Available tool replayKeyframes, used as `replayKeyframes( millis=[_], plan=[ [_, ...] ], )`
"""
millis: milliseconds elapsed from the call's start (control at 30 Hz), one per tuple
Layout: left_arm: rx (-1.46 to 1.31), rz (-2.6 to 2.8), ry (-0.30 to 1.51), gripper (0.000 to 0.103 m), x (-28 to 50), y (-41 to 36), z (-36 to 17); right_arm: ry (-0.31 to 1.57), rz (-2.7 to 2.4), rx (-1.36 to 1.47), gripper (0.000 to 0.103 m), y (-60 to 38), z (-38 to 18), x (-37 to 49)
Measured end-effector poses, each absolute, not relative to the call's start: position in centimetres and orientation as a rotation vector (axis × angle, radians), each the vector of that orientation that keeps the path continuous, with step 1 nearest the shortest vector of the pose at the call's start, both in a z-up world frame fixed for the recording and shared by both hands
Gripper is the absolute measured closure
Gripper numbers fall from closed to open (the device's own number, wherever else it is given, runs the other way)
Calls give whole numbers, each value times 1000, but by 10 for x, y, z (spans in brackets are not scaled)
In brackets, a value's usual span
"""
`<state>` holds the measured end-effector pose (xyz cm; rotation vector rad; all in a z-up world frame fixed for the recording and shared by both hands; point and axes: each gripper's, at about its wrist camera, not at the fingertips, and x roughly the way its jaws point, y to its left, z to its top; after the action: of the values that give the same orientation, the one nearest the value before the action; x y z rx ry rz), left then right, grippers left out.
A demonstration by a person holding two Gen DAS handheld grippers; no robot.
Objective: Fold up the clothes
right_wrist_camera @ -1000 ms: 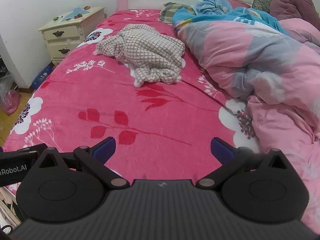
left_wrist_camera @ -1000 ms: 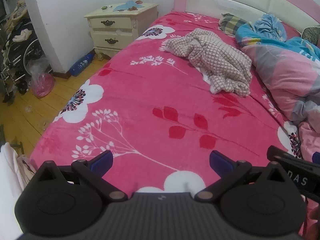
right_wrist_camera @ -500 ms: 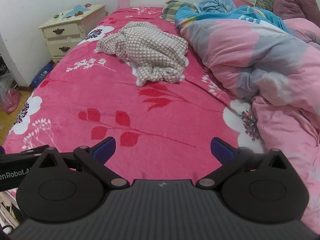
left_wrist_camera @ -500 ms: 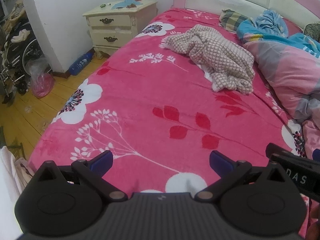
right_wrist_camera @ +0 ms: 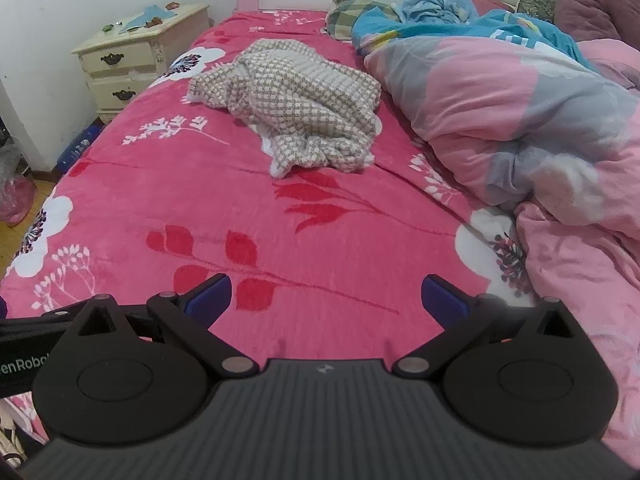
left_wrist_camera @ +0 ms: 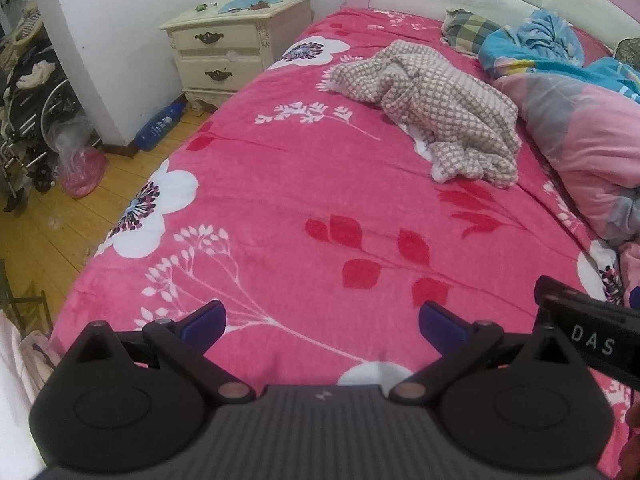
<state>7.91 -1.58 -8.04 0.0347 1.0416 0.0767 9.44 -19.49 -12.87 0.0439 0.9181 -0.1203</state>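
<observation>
A crumpled beige-and-white checked garment (left_wrist_camera: 436,108) (right_wrist_camera: 296,108) lies in a heap on the far half of the pink flowered bedspread (left_wrist_camera: 312,208) (right_wrist_camera: 200,200). My left gripper (left_wrist_camera: 322,320) hovers open over the near end of the bed, well short of the garment, with nothing between its blue pads. My right gripper (right_wrist_camera: 326,300) is open too and just as far from the heap. The body of the right gripper shows at the right edge of the left wrist view.
A bunched pink, grey and blue quilt (right_wrist_camera: 520,120) fills the right side of the bed. A cream nightstand (left_wrist_camera: 236,44) stands at the far left, a blue bottle (left_wrist_camera: 160,126) and a pink bag (left_wrist_camera: 82,168) on the wooden floor. A person's dark sleeve (right_wrist_camera: 596,4) is at far right.
Both grippers have moved forward over the bed toward the checked garment, which now looks larger in both views. Their jaws stay open.
</observation>
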Motion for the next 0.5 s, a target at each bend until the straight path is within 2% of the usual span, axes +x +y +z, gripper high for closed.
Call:
replayKeyframes(
  millis=[333, 500],
  plan=[
    [84, 62, 1082, 0, 147, -15, -127, 957, -139, 29, 1, -196, -154, 137],
    [105, 1, 1039, 0, 188, -22, -155, 943, -145, 5, 1, -200, -173, 165]
  ],
)
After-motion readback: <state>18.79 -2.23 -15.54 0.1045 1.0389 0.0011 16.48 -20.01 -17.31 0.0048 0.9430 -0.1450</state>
